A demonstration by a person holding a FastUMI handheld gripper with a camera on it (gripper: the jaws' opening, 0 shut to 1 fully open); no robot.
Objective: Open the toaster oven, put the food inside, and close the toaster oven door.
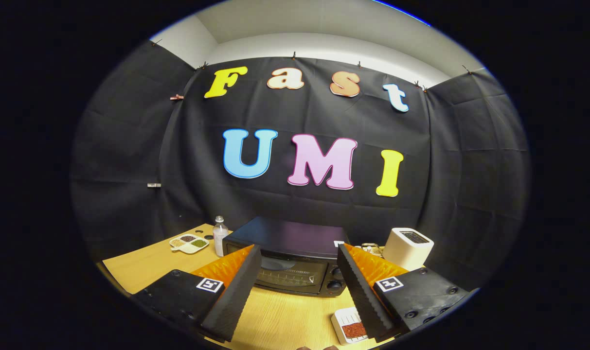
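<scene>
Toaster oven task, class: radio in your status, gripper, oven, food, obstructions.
Gripper open, holding nothing. Toaster oven just ahead, door shut. Food tray on table by one finger, untouched. Nothing between fingers and door.

A black box-shaped toaster oven [287,257] with a glass-fronted door and round knobs at its right side is seen standing upright on the wooden table, door closed, just beyond the open fingers. A small white rectangular dish holding reddish-brown food [349,327] is set near the right finger.
</scene>
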